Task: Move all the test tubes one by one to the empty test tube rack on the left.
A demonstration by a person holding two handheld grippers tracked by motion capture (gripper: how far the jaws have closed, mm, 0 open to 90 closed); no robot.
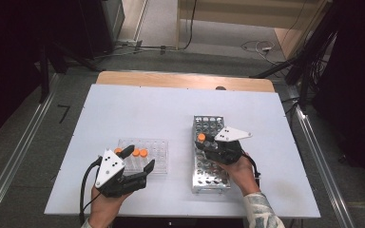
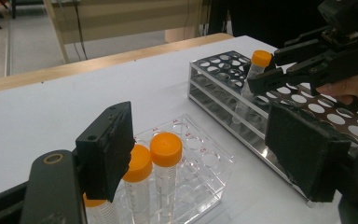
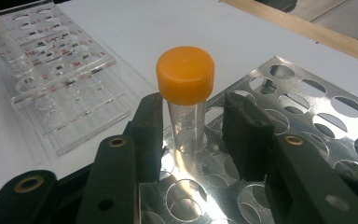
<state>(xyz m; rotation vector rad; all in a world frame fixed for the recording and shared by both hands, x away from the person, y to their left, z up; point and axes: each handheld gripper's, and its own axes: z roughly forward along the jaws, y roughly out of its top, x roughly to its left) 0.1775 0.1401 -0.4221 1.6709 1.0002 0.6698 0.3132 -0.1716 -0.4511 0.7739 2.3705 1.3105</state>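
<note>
Right hand (image 1: 241,172) comes in from the near table edge, palm wrapped round the right gripper (image 1: 208,144), which points away over the metal rack (image 1: 209,183). Seen from the right gripper view, its jaws stand either side of the orange-capped tube (image 3: 186,93) that sits upright in a hole of the metal rack; the left pad lies close against the tube wall, while a narrow gap shows at the right pad, so the tongs are apart and not clamped.

Left hand (image 1: 105,204) rests near the table edge to the left of the metal rack, holding the left gripper (image 1: 140,159) tilted toward the clear plastic rack (image 1: 158,151). Its jaws stand wide apart with nothing between the pads.

The left gripper view gives what the high view cannot: two orange-capped tubes (image 2: 166,161) standing upright in the clear plastic rack, a third partly hidden behind the left pad. Beyond them it shows the right gripper straddling its tube at the far end of the metal rack.
</note>
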